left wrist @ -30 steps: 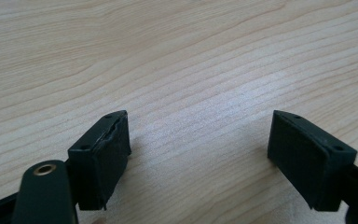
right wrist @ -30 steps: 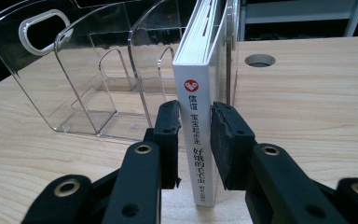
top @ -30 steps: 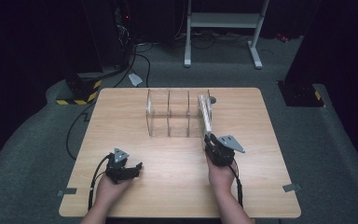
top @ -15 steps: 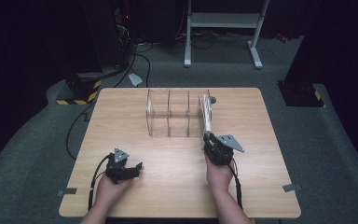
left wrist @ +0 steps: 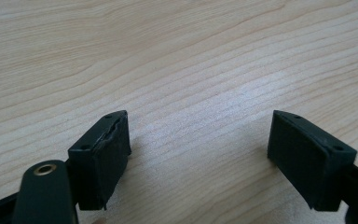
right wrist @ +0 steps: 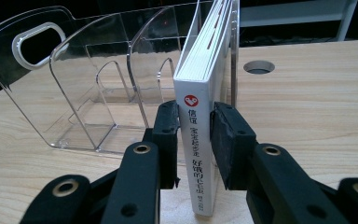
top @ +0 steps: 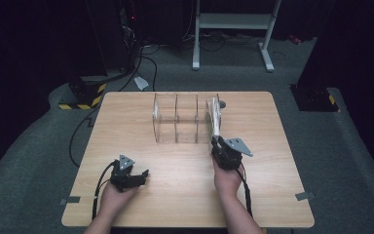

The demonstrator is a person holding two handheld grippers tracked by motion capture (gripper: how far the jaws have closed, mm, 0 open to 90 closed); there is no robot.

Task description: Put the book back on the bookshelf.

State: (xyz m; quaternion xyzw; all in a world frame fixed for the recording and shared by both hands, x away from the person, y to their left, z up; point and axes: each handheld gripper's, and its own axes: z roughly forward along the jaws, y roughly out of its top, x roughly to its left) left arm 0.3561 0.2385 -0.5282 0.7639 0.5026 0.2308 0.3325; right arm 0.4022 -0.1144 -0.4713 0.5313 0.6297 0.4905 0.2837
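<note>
A clear acrylic rack (top: pixel 177 119) with several slots stands upright at the table's middle back. A white book (top: pixel 215 117) stands in its rightmost slot, spine toward me. In the right gripper view the book (right wrist: pixel 200 93) has a red logo and dark characters on its spine, beside the rack's empty slots (right wrist: pixel 88 84). My right gripper (right wrist: pixel 196 140) is shut on the book's spine end, one pad on each cover; in the high view it (top: pixel 217 143) sits just in front of the rack. My left gripper (top: pixel 143 174) rests open at the front left, with bare wood between its jaws (left wrist: pixel 198 154).
A round cable hole (right wrist: pixel 259 66) lies in the wooden table (top: pixel 272 161) behind and to the right of the rack. Beyond the table are a white stand (top: pixel 233 22), a dark cabinet with yellow-black tape (top: pixel 85 95) and floor cables.
</note>
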